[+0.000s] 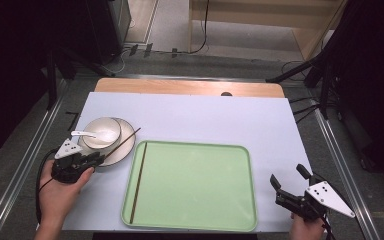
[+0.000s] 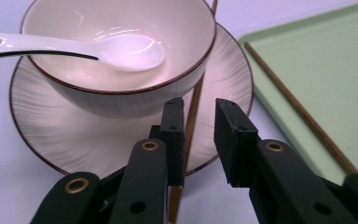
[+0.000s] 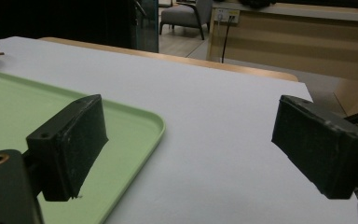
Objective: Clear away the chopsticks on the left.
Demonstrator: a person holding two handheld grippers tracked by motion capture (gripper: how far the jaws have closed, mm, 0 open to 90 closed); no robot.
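My left tool sits low at the near rim of the plate, jaws parted a little and straddling the chopstick that leans across the plate beside the bowl; the stick runs up between the jaws closer to the left one, and neither pad looks to be pressing it yet, so I count this tool as released. A white spoon rests in the bowl, handle out over the rim. The other chopstick already lies along the left edge of the green tray, so I judge the step is to pick this one up and lay it beside its mate. To do that well I would centre the stick between the pads, close gently, and lift straight before swinging, so the far end does not drag on the bowl or tip the spoon. My right tool waits wide apart and empty over the worktop, just right of the tray.
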